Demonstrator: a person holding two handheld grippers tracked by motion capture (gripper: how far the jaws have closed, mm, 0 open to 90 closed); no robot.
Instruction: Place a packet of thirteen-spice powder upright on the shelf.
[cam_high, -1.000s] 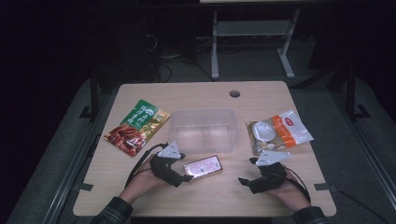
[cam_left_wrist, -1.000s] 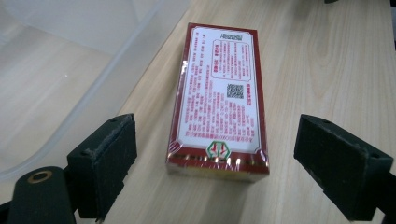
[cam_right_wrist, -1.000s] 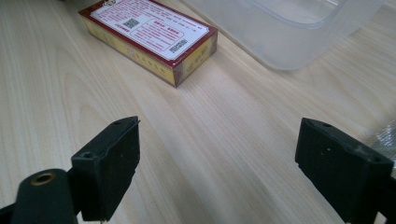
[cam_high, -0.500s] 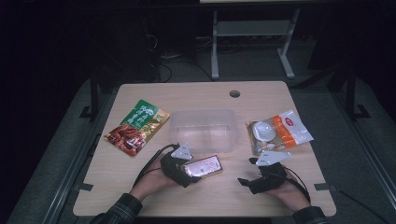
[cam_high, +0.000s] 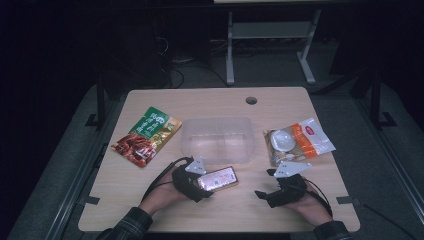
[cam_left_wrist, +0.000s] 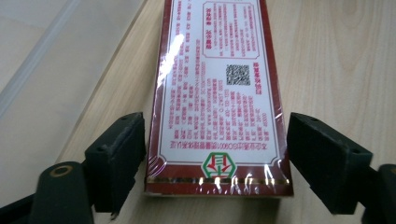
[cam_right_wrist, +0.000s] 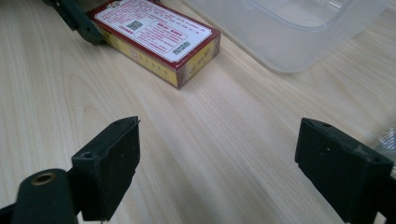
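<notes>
Figure: approach to a grasp. The left gripper (cam_high: 200, 186) lies on the desk (cam_high: 215, 102) with its jaws on either side of the near end of a cellophane-wrapped red carton (cam_left_wrist: 219, 93). The jaws have just been closing with the carton between them. In the left gripper view one pad seems to meet the carton's side, while a narrow gap shows at the other, so no grip is made yet. The carton lies flat, just in front of the clear plastic container (cam_high: 217, 139), which looks empty. The right gripper (cam_high: 262, 194) rests on the desk in front of and right of the container, jaws spread with nothing between them. A green-and-red snack packet (cam_high: 146, 135) lies left of the container, and an orange-and-white packet (cam_high: 297, 142) right of it. By judgement, packing is at its start: the carton is unlifted, the packets untouched, and everything remains to be loaded.
</notes>
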